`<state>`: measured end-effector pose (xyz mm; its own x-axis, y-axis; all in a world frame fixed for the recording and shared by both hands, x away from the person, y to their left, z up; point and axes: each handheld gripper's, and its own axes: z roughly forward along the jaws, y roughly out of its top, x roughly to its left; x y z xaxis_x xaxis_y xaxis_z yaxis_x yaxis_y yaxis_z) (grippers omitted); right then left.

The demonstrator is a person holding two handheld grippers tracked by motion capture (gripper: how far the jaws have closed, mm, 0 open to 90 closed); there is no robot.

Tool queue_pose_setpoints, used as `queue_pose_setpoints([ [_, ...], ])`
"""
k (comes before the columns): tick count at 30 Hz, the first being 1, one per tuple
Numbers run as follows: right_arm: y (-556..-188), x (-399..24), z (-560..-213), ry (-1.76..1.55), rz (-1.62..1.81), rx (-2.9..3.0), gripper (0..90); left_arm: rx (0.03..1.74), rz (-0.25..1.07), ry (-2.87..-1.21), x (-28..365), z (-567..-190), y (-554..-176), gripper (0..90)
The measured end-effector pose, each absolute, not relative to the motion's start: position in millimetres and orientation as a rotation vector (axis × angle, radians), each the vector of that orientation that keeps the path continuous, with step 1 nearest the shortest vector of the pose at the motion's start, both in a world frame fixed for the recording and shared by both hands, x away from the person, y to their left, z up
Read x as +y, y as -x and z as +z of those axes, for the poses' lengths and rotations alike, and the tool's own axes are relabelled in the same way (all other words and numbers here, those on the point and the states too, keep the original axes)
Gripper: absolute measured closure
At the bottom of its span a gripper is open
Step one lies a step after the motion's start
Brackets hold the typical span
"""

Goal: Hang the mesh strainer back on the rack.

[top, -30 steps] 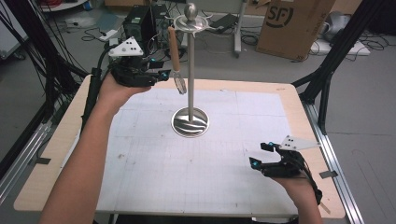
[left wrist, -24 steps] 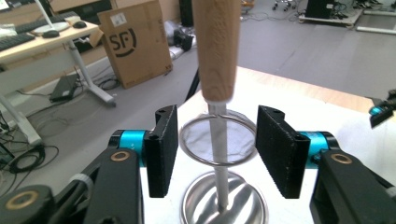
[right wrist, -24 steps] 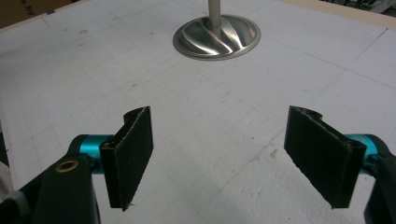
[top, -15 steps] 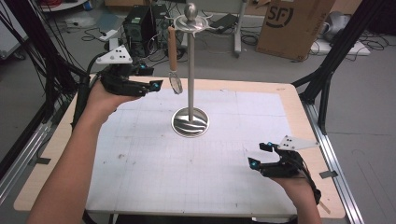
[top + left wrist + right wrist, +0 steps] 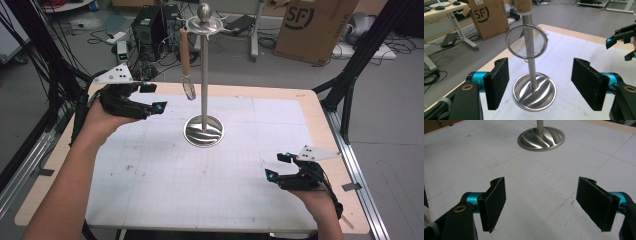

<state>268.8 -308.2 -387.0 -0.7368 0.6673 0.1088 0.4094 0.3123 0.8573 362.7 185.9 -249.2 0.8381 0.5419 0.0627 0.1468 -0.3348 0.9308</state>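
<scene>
- The left gripper (image 5: 150,98) has just been opening its jaws; they now stand wide apart with nothing between the pads, as the left gripper view makes plain.
- A second ago those jaws were up against the strainer (image 5: 188,88), around the lower end of its handle; now the gripper sits lower and farther to the left, apart from it.
- The strainer hangs free from the top ring of the stand (image 5: 204,80), wooden handle up, mesh ring down, just beside the pole and clear of the stand's round base.
- In the left gripper view the mesh ring (image 5: 526,41) hangs ahead of the open jaws, in front of the pole, not touched by either pad.
- My reading: the hanging step is done. The strainer has been let go on its hook and holds there without help.
- The right gripper (image 5: 280,166) rests low at the near right of the table (image 5: 150,200), in the same place as a second ago, its jaws wide open and holding nothing; its own view looks across bare mat toward the stand base (image 5: 541,138).
- What is left seems small: draw the left gripper away without brushing the strainer, which would likely swing at a slight touch.
</scene>
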Motion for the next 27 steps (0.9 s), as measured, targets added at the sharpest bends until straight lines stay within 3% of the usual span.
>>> queue_pose_setpoints([
  [27,-268.2,-306.8,-386.7,-0.975,1.392,2.318,23.0,0.5,0.386,-1.864,187.2,-286.6,-327.0,21.4],
])
